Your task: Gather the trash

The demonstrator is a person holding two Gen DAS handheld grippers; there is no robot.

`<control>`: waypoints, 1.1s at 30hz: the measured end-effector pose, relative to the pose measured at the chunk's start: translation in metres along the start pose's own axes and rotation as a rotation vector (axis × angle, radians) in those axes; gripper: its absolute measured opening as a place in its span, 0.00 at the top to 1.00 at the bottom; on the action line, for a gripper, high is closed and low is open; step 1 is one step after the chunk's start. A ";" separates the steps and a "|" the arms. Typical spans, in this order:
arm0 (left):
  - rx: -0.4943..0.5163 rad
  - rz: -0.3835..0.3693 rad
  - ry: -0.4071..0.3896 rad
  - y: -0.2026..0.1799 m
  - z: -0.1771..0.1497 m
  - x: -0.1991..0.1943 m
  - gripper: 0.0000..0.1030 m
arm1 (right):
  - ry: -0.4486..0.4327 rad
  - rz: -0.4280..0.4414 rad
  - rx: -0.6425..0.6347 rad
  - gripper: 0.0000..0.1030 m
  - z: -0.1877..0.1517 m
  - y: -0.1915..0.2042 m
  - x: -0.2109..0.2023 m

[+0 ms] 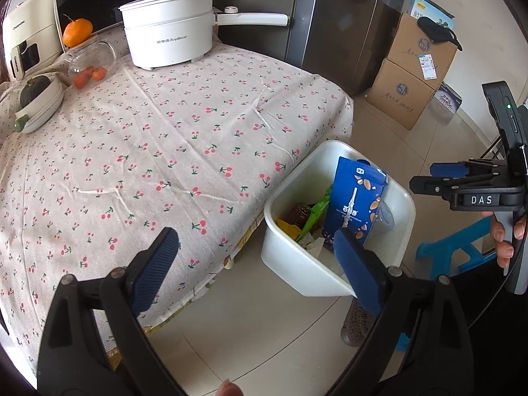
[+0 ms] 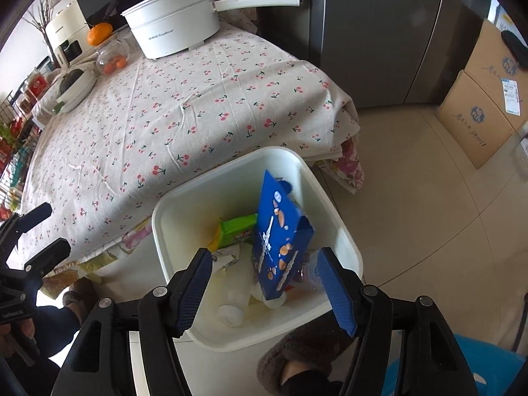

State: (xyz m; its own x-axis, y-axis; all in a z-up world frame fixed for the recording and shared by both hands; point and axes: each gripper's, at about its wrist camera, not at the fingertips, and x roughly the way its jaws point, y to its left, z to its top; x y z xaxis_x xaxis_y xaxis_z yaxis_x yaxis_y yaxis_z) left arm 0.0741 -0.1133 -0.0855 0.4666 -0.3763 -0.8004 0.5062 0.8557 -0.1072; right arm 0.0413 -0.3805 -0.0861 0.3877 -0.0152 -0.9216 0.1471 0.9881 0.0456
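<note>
A white trash bin [image 1: 297,264] stands on the floor at the table's corner; it also shows in the right wrist view [image 2: 343,241]. Inside it stand a blue snack box [image 1: 356,204] [image 2: 280,244], a green wrapper [image 1: 313,214] [image 2: 237,231], white plastic bottles [image 2: 234,300] and other scraps. My left gripper [image 1: 254,264] is open and empty over the table's front edge, left of the bin. My right gripper [image 2: 264,290] is open and empty just above the bin, the blue box between its fingers' line of sight. The right gripper also appears at the right of the left wrist view [image 1: 445,178].
The table [image 1: 165,138] with a cherry-print cloth carries a white electric pot [image 1: 171,29], a glass jar with oranges [image 1: 89,66], an orange [image 1: 77,31] and a white bowl with a squash [image 1: 39,102]. A grey fridge [image 1: 346,23], cardboard boxes [image 1: 409,72] and a blue stool [image 1: 455,250] stand around.
</note>
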 end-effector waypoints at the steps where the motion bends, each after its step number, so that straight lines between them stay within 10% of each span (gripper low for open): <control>1: -0.012 0.010 -0.003 0.002 0.000 -0.001 0.03 | -0.008 -0.009 -0.002 0.28 0.000 0.001 -0.002; 11: -0.171 0.123 -0.011 0.023 -0.020 -0.023 0.01 | -0.137 -0.073 -0.047 0.00 -0.015 0.031 -0.024; 33: -0.239 0.381 -0.155 0.018 -0.071 -0.101 0.01 | -0.432 -0.084 -0.072 0.00 -0.082 0.113 -0.098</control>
State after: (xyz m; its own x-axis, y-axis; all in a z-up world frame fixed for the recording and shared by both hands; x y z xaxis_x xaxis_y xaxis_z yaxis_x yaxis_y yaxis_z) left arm -0.0156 -0.0344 -0.0484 0.6985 -0.0531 -0.7136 0.1053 0.9940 0.0292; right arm -0.0550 -0.2545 -0.0224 0.7240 -0.1431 -0.6748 0.1366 0.9886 -0.0631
